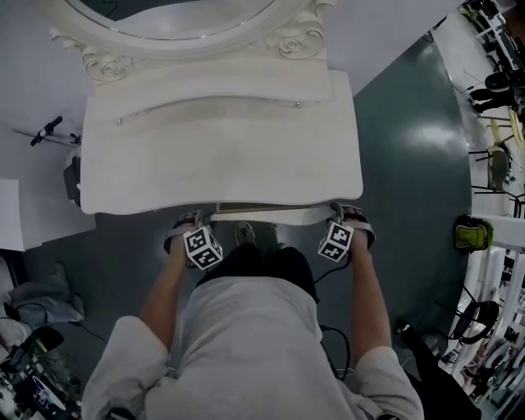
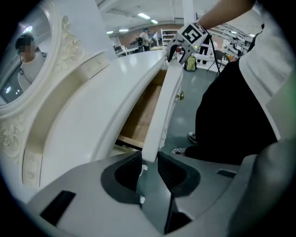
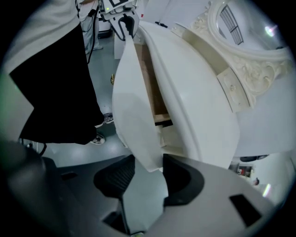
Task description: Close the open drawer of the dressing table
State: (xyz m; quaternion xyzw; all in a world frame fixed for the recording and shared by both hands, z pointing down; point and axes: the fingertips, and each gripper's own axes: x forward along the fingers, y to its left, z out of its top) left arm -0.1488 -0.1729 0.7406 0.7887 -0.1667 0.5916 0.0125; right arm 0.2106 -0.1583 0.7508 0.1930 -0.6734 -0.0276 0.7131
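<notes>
Clearly, the left gripper (image 2: 149, 159) is set at 7 o'clock of the dressing table (image 1: 221, 156) and pointed steeply down. Its jaws are held fairly wide yet filled: the left end of the drawer front (image 2: 159, 111) is caught between the pad tips, which appear to press on it. Between the 2 grippers, along the table's 6 o'clock edge, the drawer (image 1: 271, 215) is seen pulled out a little, with its wooden inside (image 2: 138, 115) exposed. The mirror (image 1: 180, 16) is placed opposite, at 12 o'clock. At 5 o'clock the right gripper (image 3: 149, 162) is likewise closed on the right end of the same panel, with only the corner taken in. An even push toward 12 o'clock is judged to be what is needed. Trouble could be caused by uneven pressure: if 1 end is driven ahead of the other, the drawer may be skewed and jammed. Because only the tips bite, a grip could be lost by slipping off the curved panel. The inner jaws could also be pinched against the table's edge as the gap is shut.
</notes>
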